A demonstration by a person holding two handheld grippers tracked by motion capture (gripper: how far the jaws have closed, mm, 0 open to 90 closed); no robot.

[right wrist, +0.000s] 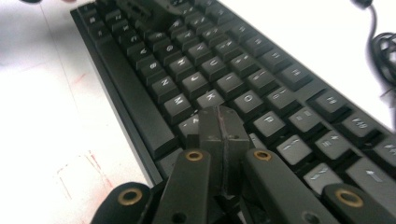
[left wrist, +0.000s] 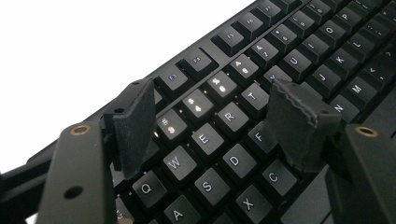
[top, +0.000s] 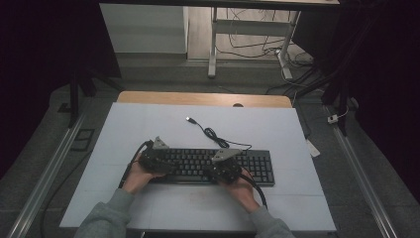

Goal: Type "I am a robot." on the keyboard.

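Keyboard [top: 213, 166] lying flat on the table [top: 148, 124], directly under both claws. Left claw [left wrist: 212, 119] spread wide over the E-R-D-F keys, grasping nothing. Right claw [right wrist: 219, 123] clenched to a single blunt tip, probably for pressing one key near L.

The keyboard [top: 208, 166] lies across the middle of the white worktop [top: 148, 124] and blocks a low pass from front to back there. Both tongs, left [top: 157, 159] and right [top: 224, 168], stand over its keys, with free keys between them. Behind it, the coiled cable [top: 214, 135] with its plug [top: 189, 119] lies in the way. The worktop's left, right and near strips look free, though the picture is dim.
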